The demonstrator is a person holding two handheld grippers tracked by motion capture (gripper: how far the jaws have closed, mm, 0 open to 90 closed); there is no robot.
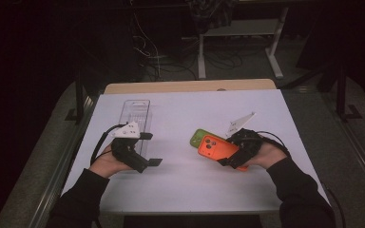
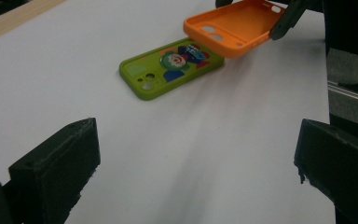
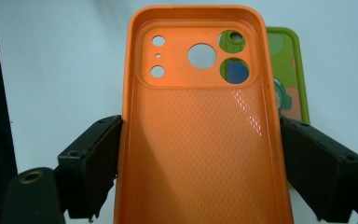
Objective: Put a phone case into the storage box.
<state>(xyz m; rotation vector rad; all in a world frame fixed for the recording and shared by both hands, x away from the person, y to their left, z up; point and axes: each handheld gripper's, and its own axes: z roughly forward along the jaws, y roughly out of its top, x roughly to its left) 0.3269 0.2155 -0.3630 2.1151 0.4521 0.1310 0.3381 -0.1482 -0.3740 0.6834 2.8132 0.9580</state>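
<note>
An orange phone case (image 1: 214, 146) hangs just above the white table, with my right gripper (image 1: 229, 151) shut on its long sides. In the right gripper view the orange phone case (image 3: 200, 130) shows its hollow inside, with the camera cut-outs at the far end, squeezed between the jaws of the right gripper (image 3: 203, 140). A green phone case (image 1: 199, 137) with a cartoon print lies flat on the table, partly under the orange one. My left gripper (image 1: 151, 149) rests at the table's left, open and holding nothing. It faces the green phone case (image 2: 170, 70) and the orange phone case (image 2: 235, 23).
A clear plastic tray (image 1: 137, 111) lies behind the left gripper. White sheet (image 1: 185, 185) covers the table, with a wooden edge (image 1: 190, 86) at the back. Desk legs and cables stand on the dark floor beyond.
</note>
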